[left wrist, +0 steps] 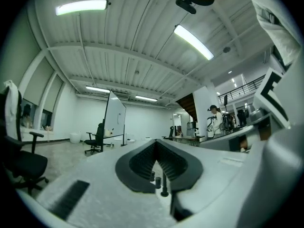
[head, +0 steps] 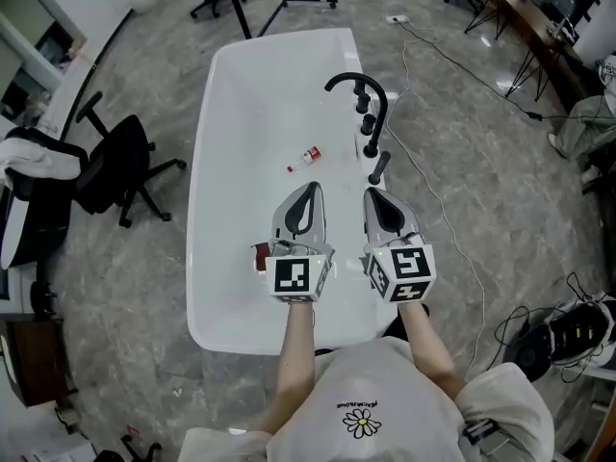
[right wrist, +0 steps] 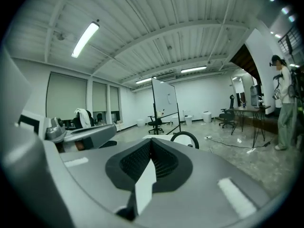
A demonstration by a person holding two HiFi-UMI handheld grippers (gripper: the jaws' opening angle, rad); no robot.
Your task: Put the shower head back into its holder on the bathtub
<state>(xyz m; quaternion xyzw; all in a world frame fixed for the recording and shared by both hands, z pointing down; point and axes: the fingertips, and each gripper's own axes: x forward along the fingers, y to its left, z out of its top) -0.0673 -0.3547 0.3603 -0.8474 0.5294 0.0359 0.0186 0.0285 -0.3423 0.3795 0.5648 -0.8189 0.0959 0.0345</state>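
L hand-held gripper [head: 308, 191] and R hand-held gripper [head: 372, 192] are side by side above the tub [head: 198, 191]. Both have jaws shut tight w/ nothing btwn them. Shower head [head: 379, 167] is on the tub's right rim, just beyond the R one, by the faucet [head: 358, 83].

Grey marbled floor [head: 144, 287] carries a white bathtub [head: 207, 219] right in the middle, with a black office chair [head: 115, 166] off to its left. Lying in the tub is a small red-and-white bottle [head: 308, 156], and a black arched faucet [head: 361, 89] sits on the right rim.
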